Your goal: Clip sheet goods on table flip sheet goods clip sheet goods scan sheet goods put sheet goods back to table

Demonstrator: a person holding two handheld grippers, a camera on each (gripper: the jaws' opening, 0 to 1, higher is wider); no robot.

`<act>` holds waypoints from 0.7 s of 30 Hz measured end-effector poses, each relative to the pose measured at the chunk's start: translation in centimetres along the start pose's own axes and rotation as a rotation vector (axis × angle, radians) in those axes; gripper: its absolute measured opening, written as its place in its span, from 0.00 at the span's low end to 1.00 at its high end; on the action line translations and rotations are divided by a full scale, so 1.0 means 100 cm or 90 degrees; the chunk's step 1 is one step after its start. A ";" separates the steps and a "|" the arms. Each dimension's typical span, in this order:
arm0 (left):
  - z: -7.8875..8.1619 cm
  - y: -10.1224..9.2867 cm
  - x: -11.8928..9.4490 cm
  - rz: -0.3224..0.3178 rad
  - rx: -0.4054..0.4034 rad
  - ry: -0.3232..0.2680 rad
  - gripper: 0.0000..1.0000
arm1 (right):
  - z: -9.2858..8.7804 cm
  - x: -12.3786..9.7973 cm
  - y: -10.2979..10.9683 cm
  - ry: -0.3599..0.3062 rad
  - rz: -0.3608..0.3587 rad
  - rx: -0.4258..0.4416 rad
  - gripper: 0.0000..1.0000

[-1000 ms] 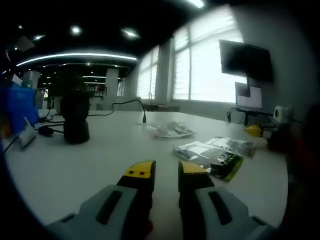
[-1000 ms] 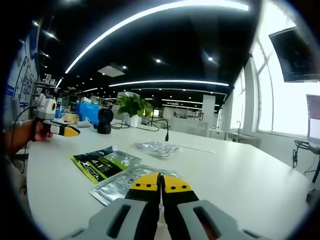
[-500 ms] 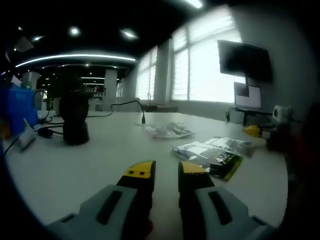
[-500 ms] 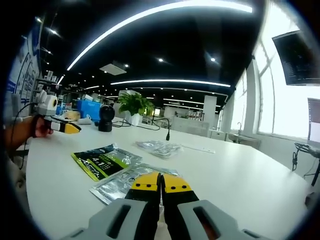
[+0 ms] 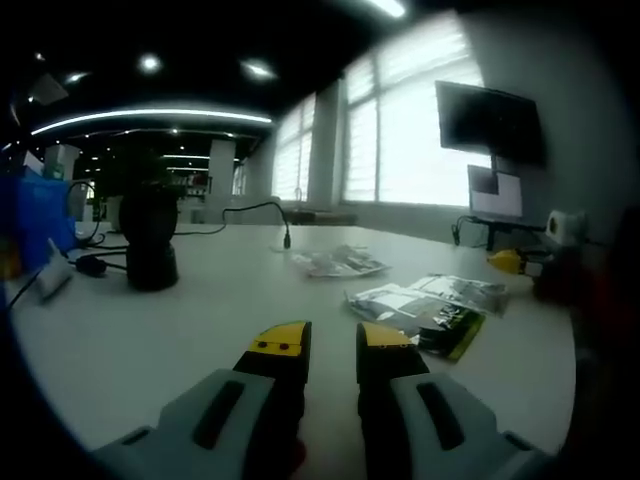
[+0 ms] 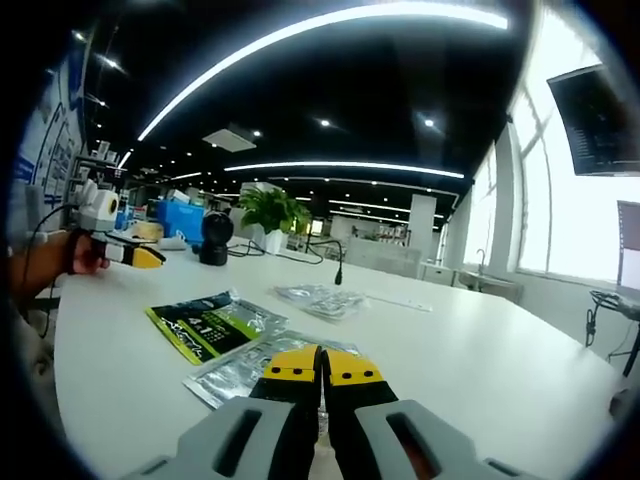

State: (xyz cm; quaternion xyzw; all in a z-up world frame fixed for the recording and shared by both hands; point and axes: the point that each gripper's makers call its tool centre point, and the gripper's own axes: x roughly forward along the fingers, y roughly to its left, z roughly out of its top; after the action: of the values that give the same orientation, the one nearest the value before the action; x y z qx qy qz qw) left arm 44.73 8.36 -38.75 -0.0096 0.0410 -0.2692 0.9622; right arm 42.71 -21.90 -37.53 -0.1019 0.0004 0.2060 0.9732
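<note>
1. Our left gripper [image 5: 331, 343] hovers over the bench [image 5: 200, 310], jaws parted.
2. Our right gripper [image 6: 322, 367] has jaws clenched, empty.
3. Sheet goods [image 6: 212, 321] lie flat on the bench ahead.

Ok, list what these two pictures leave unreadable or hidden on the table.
- Green packet: its print is too small and blurred in the right gripper view.
- Silver packet: its near end is hidden behind the right tool.
- Black cylinder: dark and backlit in the left gripper view, so its details are lost.
</note>
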 end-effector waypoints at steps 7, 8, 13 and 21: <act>0.001 0.001 0.000 -0.001 -0.012 -0.003 0.11 | 0.000 0.000 0.001 -0.002 0.002 -0.004 0.00; 0.000 0.001 0.000 -0.001 -0.011 -0.001 0.11 | 0.001 0.000 0.000 -0.002 0.002 -0.004 0.00; 0.001 0.002 -0.001 0.000 -0.008 -0.004 0.11 | -0.001 0.001 0.000 0.004 0.001 -0.007 0.00; 0.001 0.001 -0.001 -0.004 0.000 -0.003 0.11 | -0.004 0.002 -0.004 0.014 -0.010 -0.004 0.03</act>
State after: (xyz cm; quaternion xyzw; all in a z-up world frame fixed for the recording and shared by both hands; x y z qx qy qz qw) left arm 44.71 8.44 -38.66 -0.0102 0.0390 -0.2724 0.9613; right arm 43.03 -22.27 -37.84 -0.1074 0.0099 0.1973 0.9744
